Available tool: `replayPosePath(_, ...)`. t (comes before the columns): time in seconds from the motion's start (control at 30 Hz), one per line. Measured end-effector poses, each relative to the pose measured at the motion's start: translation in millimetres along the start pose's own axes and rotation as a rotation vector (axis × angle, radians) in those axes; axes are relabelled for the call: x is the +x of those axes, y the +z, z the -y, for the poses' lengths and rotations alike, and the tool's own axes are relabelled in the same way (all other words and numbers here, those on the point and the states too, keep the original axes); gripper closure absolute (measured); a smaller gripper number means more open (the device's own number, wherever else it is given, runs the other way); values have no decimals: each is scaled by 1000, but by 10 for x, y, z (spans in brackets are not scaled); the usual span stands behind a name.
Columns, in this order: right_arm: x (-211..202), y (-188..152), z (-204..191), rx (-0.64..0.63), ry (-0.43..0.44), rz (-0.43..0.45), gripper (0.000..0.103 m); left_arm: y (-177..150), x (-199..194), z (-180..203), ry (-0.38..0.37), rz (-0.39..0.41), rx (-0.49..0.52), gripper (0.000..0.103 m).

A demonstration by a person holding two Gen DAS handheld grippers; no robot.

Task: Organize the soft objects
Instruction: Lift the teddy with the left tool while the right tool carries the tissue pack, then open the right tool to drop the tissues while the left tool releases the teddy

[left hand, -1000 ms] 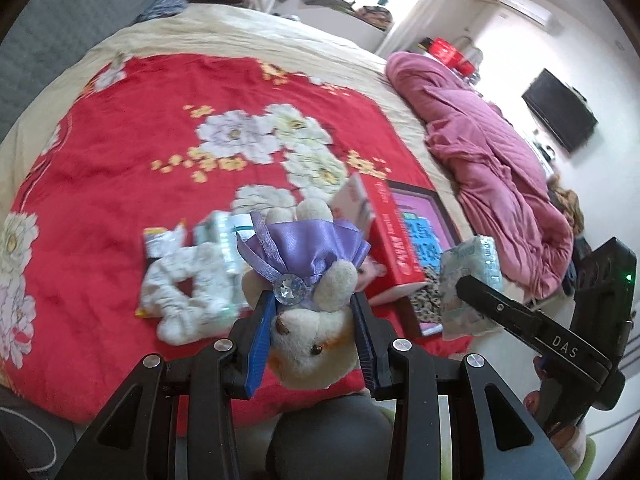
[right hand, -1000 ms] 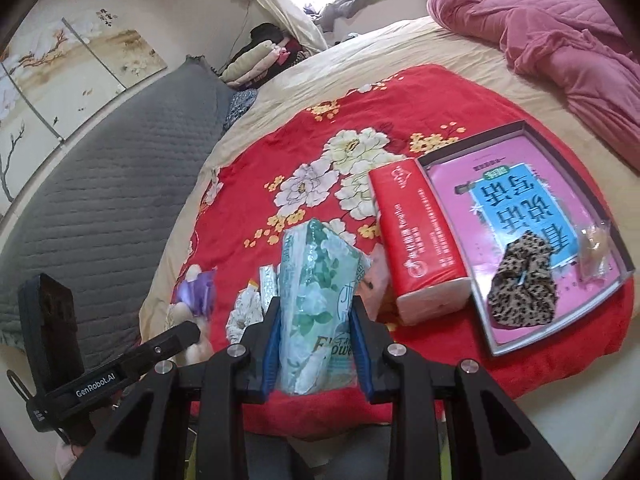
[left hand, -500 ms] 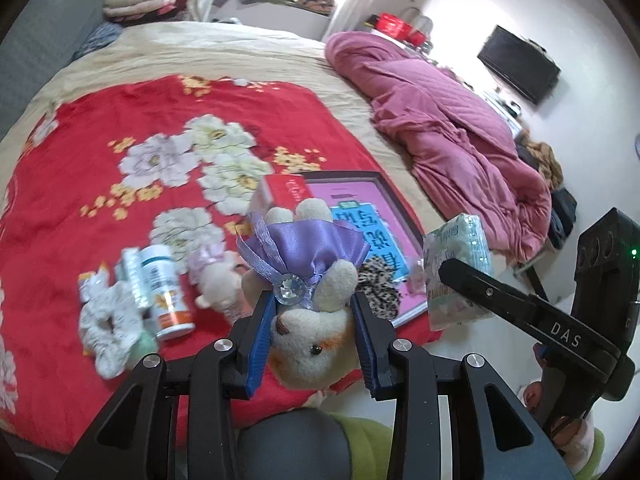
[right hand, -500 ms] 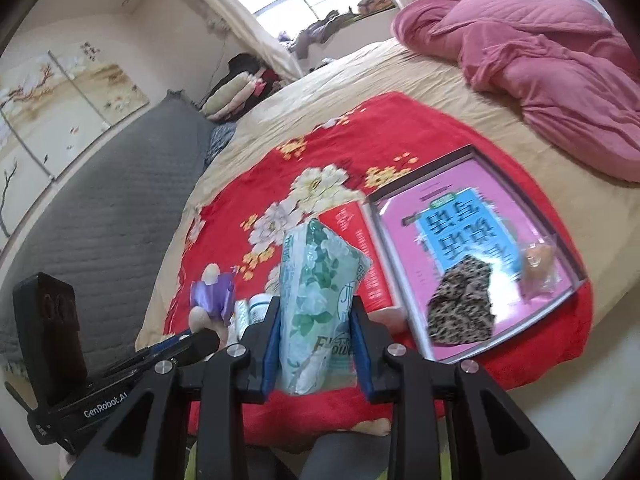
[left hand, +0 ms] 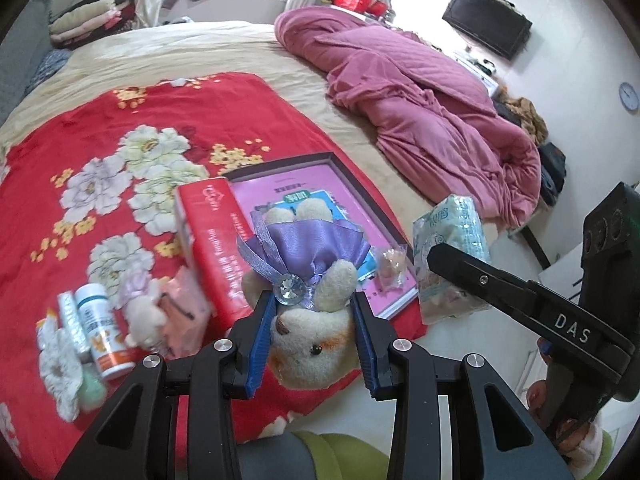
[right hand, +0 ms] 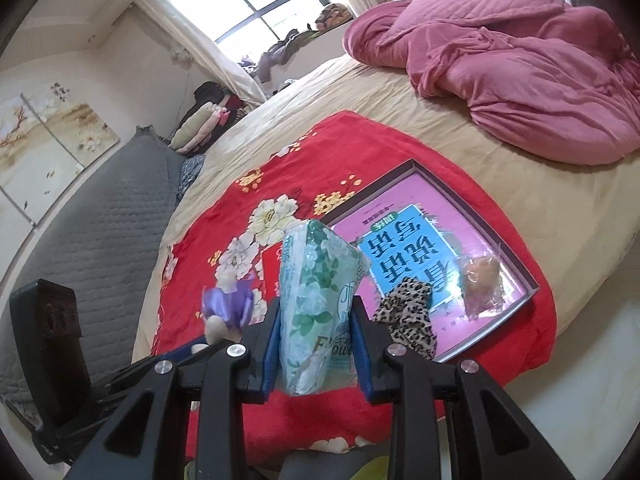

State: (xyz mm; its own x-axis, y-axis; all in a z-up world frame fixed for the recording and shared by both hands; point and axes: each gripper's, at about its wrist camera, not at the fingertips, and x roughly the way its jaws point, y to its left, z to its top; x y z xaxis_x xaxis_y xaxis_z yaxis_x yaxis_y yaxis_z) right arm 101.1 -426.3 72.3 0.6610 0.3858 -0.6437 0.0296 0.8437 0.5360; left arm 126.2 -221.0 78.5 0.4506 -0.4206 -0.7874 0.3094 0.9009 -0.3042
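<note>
Swinging right across the red floral blanket [left hand: 100, 128], both views now centre on the purple-lined tray [left hand: 352, 184], which sat off to the side a second ago. Left claw [left hand: 314, 330] pinches the plush bear [left hand: 308, 344]; right claw [right hand: 316, 344] pinches the tissue pack [right hand: 316, 304]. Both are held in the air near the tray. Judgement: carry phase, tray placement next.

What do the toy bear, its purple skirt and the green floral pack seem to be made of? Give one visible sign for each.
Toy bear: short cream plush, seemingly; fuzzy matte nap, squeezed in the left claw.
Purple skirt: satin-like fabric; glossy sheen, gathered folds, faceted clear gem at the waist.
Green floral pack: thin plastic film, probably over tissues; shiny wrinkles, dented by the right claw.
</note>
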Motion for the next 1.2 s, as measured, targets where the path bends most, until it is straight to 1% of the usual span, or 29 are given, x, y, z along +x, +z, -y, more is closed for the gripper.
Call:
replayPosePath(0.27, 170, 53, 295, 60, -14, -12, 72, 83, 427, 218, 6, -55, 56, 64)
replayPosePath(0.5, 339, 58, 510, 101, -24, -38, 72, 166, 747, 290, 12, -94, 76, 64)
replayPosePath(0.73, 517, 28, 706, 133, -28, -61, 72, 181, 1079, 358, 36, -135, 102, 64)
replayPosePath(0.87, 621, -11, 862, 160, -36, -74, 72, 161, 1234, 388, 47, -163, 120, 64)
replayPosePath(1.03, 769, -50, 1037, 192, -14, -98, 72, 157, 1383, 411, 62, -180, 133, 64)
replayPosePath(1.13, 839, -62, 1072, 188, -27, -112, 71, 145, 1458, 422, 58, -196, 134, 63)
replayPosePath(1.2, 863, -59, 1078, 172, -52, -116, 71, 137, 1496, 432, 69, -199, 144, 63)
